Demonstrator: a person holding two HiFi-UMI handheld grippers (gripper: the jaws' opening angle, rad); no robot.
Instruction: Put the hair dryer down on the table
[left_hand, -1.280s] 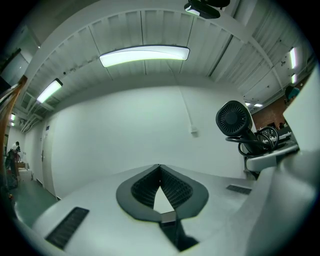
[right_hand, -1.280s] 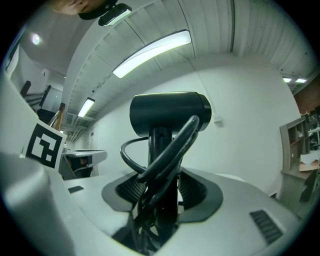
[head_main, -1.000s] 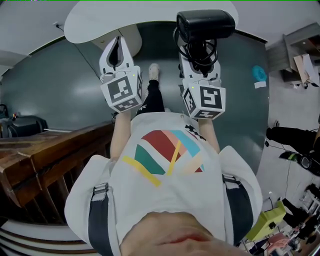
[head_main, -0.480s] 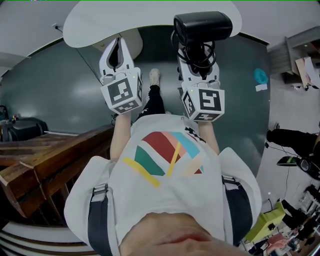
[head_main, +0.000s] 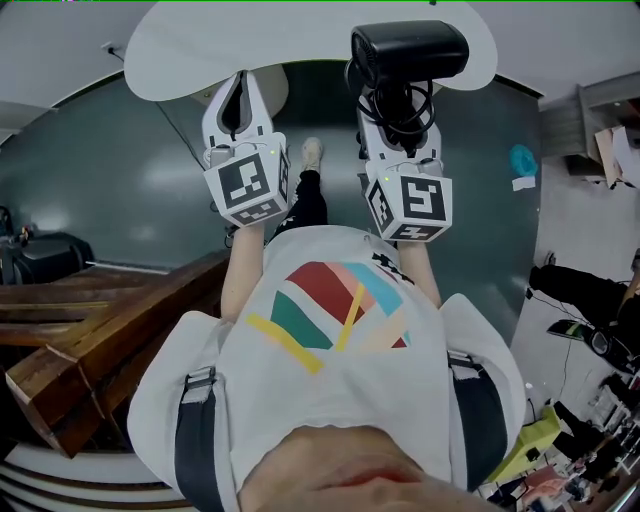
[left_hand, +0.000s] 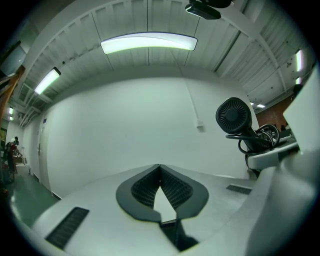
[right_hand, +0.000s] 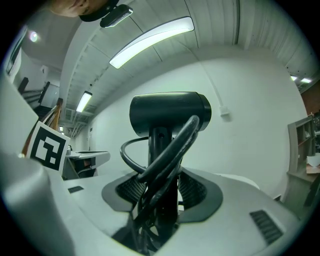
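A black hair dryer stands upright in my right gripper, which is shut on its handle with the coiled black cord bunched against it. In the right gripper view the dryer's barrel sits crosswise above the jaws, and cord loops cross the handle. My left gripper is level with it at the left, shut and with nothing in it; its pads meet at the tips. The left gripper view shows the dryer's rear grille at the right. A white round table lies just beyond both grippers.
Dark green floor spreads under the table. Wooden furniture stands at the left. A grey shelf and a cyan object are at the right, with a dark-clothed person farther right. My own shoe shows between the grippers.
Both grippers and the hair dryer have hardly moved. The view has shifted a little, so the wooden furniture at the left sits lower and more tilted.
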